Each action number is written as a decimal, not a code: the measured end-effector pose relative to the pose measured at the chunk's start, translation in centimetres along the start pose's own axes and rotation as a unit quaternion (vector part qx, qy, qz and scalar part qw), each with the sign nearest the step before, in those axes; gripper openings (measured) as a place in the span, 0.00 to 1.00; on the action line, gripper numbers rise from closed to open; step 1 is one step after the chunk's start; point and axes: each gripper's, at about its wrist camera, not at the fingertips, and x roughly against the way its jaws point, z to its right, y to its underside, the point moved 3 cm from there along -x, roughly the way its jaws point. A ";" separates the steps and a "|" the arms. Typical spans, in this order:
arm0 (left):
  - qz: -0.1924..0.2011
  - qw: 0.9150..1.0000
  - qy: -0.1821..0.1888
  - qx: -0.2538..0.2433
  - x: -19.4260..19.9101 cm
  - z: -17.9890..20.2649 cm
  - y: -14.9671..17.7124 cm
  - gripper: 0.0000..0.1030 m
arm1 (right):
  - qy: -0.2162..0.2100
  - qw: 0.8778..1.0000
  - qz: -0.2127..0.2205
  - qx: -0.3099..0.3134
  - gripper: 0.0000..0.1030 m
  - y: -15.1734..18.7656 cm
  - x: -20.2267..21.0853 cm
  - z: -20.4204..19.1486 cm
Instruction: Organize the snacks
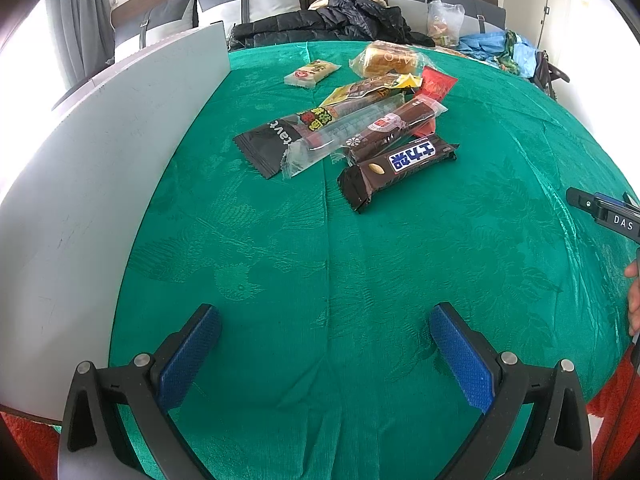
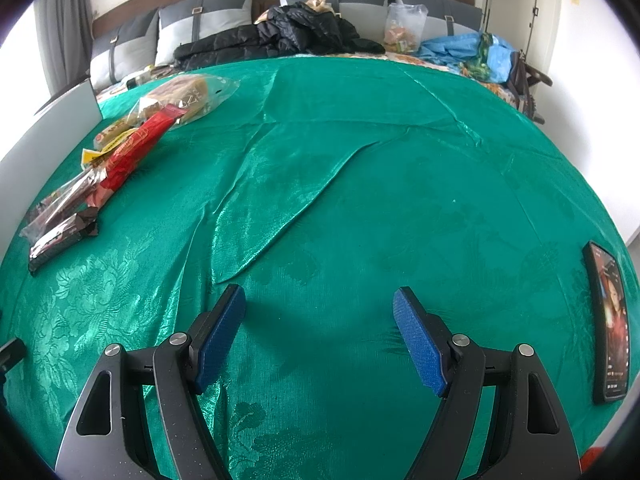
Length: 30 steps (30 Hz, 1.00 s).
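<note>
A green patterned cloth [image 1: 320,248] covers the work surface, with a bed, cushions and a dark jacket [image 1: 352,16] behind it. The snacks [image 1: 352,128] lie in a loose overlapping heap toward twelve o'clock of the left gripper [image 1: 325,344], seemingly dumped rather than sorted; in the right view they sit at ten o'clock. Most long packets, including the dark chocolate bar [image 1: 400,168], run from seven toward one o'clock. A white box [image 1: 100,168] stands at nine o'clock, probably the destination. Both claws are spread wide and empty, the right gripper [image 2: 319,332] hovering over bare cloth, likely poised before a first pick. A phone [image 2: 610,324] lies at three o'clock.
</note>
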 end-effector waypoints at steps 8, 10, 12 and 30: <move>0.000 1.000 0.000 0.000 0.0 0.0 0.0 1.00 | 0.000 1.000 0.000 0.000 0.77 0.0 0.0 0.0; 0.000 1.000 0.000 0.000 0.0 0.0 0.0 1.00 | 0.000 1.000 0.000 0.000 0.77 0.0 0.0 0.0; 0.001 1.000 0.000 0.000 0.0 0.0 0.0 1.00 | 0.000 1.000 0.000 0.000 0.77 0.0 0.0 0.0; -0.050 0.998 0.024 -0.005 0.2 -0.9 -1.4 1.00 | 0.000 1.000 -0.001 -0.002 0.77 0.0 0.0 0.0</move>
